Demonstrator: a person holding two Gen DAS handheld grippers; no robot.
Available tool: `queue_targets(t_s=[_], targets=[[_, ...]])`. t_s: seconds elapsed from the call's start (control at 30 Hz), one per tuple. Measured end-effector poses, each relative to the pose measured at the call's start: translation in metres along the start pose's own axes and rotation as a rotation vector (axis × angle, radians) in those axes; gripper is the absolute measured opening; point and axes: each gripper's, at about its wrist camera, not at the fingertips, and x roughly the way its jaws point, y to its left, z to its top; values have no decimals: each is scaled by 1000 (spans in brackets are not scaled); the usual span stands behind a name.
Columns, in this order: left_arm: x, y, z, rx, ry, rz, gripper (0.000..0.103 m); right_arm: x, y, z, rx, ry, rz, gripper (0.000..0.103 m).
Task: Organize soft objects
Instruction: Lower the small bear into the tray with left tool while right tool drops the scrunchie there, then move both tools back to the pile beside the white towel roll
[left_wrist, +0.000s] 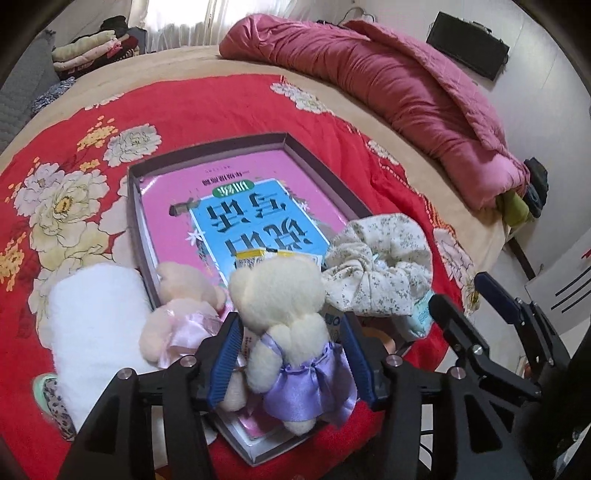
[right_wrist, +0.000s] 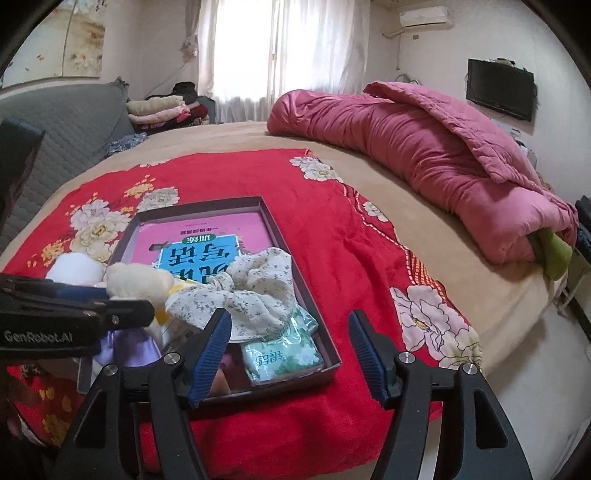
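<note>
Bed's red blanket (right_wrist: 332, 258) holds our box (right_wrist: 280, 236). Left tongs (left_wrist: 291, 354) apart around purple-skirted bear (left_wrist: 284, 325) inside; right tongs (right_wrist: 288, 354) apart, empty. Next: towel (left_wrist: 96, 317) outside.

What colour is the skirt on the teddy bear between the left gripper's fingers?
Shiny lilac purple skirt on a cream teddy bear, clearest in the left wrist view.
</note>
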Motion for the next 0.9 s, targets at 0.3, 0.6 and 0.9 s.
queue_targets(t_s=[0.3, 0.6, 0.9], targets=[[-24, 13, -4, -32, -49, -8, 55, -11, 15, 8, -36, -28, 6, 72], [-53, 35, -12, -80, -106, -14, 55, -26, 36, 15, -91, -60, 23, 73], [-95, 74, -28, -165, -183, -18, 55, -48, 77, 22, -166, -90, 100, 73]])
